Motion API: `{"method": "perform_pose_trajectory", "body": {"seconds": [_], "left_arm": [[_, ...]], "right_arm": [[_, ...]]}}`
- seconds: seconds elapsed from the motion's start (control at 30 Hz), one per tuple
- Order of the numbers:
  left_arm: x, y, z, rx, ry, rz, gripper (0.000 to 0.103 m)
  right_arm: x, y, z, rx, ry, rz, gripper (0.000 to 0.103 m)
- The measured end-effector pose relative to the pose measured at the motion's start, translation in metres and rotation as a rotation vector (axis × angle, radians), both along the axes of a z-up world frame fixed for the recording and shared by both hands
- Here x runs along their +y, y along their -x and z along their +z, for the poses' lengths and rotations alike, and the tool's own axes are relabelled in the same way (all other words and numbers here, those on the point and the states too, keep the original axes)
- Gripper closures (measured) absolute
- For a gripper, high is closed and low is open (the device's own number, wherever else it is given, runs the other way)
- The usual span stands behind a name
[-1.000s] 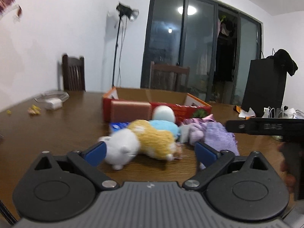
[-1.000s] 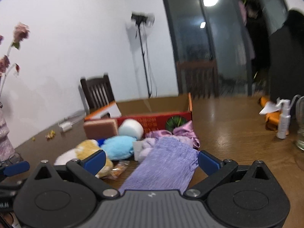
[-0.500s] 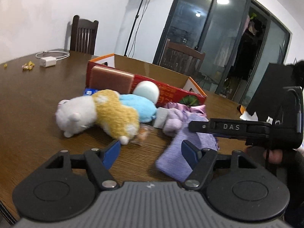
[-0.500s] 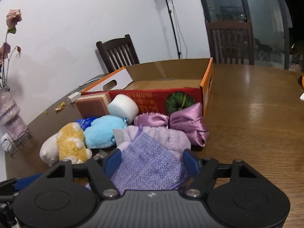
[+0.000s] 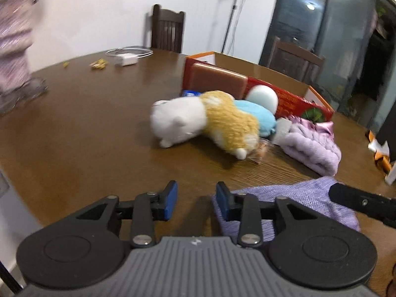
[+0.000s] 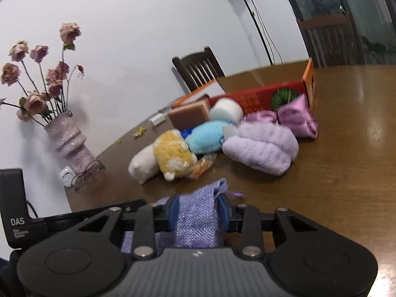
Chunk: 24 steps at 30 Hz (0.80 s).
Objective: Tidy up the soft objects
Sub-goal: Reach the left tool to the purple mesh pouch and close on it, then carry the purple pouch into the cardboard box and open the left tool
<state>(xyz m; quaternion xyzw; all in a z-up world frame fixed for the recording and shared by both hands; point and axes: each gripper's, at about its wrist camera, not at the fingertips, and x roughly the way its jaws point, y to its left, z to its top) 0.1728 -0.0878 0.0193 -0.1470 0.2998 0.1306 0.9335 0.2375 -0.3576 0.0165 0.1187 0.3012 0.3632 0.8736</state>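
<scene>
A purple woven pouch (image 6: pixel 195 212) lies at the near table edge, apart from the pile. My right gripper (image 6: pixel 198 212) has it between its blue pads; the jaws are closing and gather the cloth. My left gripper (image 5: pixel 196 203) hovers just left of the pouch (image 5: pixel 297 198), its jaws closing over bare table with nothing between them. Behind lie a white and yellow plush (image 5: pixel 198 123) (image 6: pixel 168 158), a blue plush (image 6: pixel 208 138), a lilac fluffy bundle (image 5: pixel 314 148) (image 6: pixel 262 148) and a satin purple bow (image 6: pixel 297 118).
An open cardboard box (image 5: pixel 272 71) (image 6: pixel 259 96) stands behind the pile, with a brown sponge (image 6: pixel 190 115) and a white foam roll (image 6: pixel 226 111) against it. A vase of dried roses (image 6: pixel 69 146) and glasses (image 6: pixel 86 173) sit at the left edge. A charger (image 5: pixel 126 59) lies farther back.
Both pairs of jaws have narrowed from wide. The right gripper sank onto the purple pouch, which now lies nearer and clear of the pile. The left gripper swung and tipped down beside it.
</scene>
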Motion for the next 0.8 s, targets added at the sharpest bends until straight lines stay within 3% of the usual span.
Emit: {"method": "perform_pose_trajectory", "body": {"seconds": [0.07, 0.23, 0.4, 0.47, 0.53, 0.57, 0.67, 0.8], "left_arm": [[0.001, 0.009, 0.004, -0.01, 0.029, 0.001, 0.05], [0.0, 0.018, 0.008, -0.013, 0.107, -0.056, 0.047], [-0.012, 0.017, 0.004, 0.003, 0.089, -0.128, 0.049], [-0.015, 0.015, 0.003, 0.01, 0.084, -0.165, 0.066], [-0.016, 0.015, 0.002, 0.011, 0.08, -0.178, 0.077], [-0.016, 0.014, 0.001, 0.012, 0.076, -0.186, 0.088], [-0.013, 0.013, -0.001, 0.006, 0.086, -0.206, 0.097], [-0.009, 0.009, 0.0, -0.016, 0.084, -0.232, 0.098]], "right_arm": [[-0.001, -0.007, -0.002, 0.011, 0.008, -0.021, 0.044], [0.013, -0.018, -0.016, 0.035, 0.063, -0.029, 0.045], [0.028, -0.011, -0.015, -0.04, 0.209, -0.028, 0.058], [0.031, -0.007, -0.015, -0.059, 0.234, -0.017, 0.061], [0.032, -0.001, -0.015, -0.075, 0.251, -0.013, 0.063], [0.034, 0.002, -0.016, -0.089, 0.264, -0.01, 0.071], [0.04, 0.012, -0.016, -0.128, 0.308, -0.015, 0.083], [0.047, 0.018, -0.013, -0.134, 0.303, -0.049, 0.095]]}}
